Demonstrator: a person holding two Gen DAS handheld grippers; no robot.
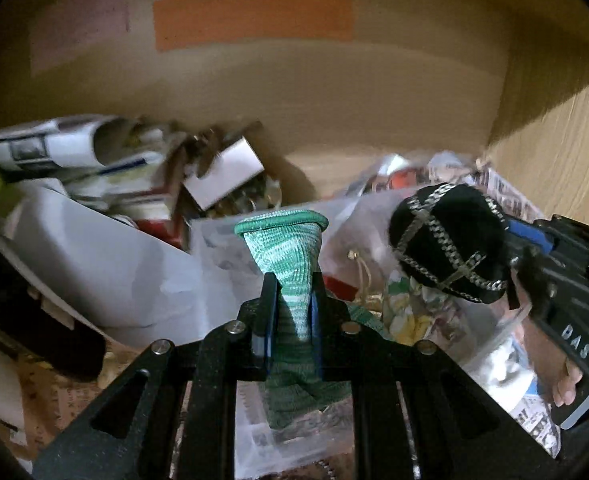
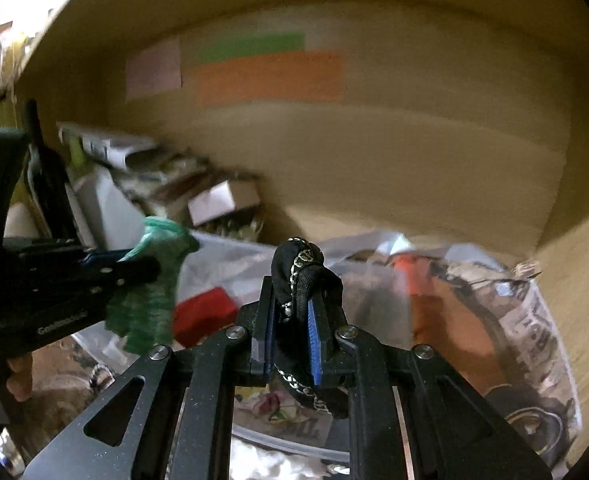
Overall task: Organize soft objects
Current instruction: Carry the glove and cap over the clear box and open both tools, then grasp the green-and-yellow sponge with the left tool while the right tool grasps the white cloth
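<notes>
The left hand-held gripper (image 1: 290, 304) is pinching a green knit sock (image 1: 290, 256) low in the centre of the left wrist frame; its 2 jaws are pressed against the cloth about midway along, so the cuffed opening fans out above the fingertips and the rest hangs crumpled below between the arms. The right hand-held gripper (image 2: 294, 320) is pinching a black cap (image 2: 300, 272) trimmed with silvery chain braid, bunched into a lump at the centre of the right wrist frame; in the left wrist view the same cap shows as a rounded dome at right centre. Both items look light, limp and easy to squash, so I judge neither needs much squeeze, but both will sag and swing, and a thin single layer could slide out of the pads. The sock grips well on its ribbed knit; taking it nearer the cuff, where the band is thicker, would be firmer. The cap's braid seems the slipperiest part, so cloth folded double between the pads is the safer hold, as appears to be the case. Under both lies a clutter of clear plastic bags (image 2: 474, 320), printed paper (image 1: 66, 152) and a small box (image 1: 224, 172) inside a cardboard box wall (image 1: 334, 80), across the lower half of each frame; snagging on that plastic is the likely nuisance.
</notes>
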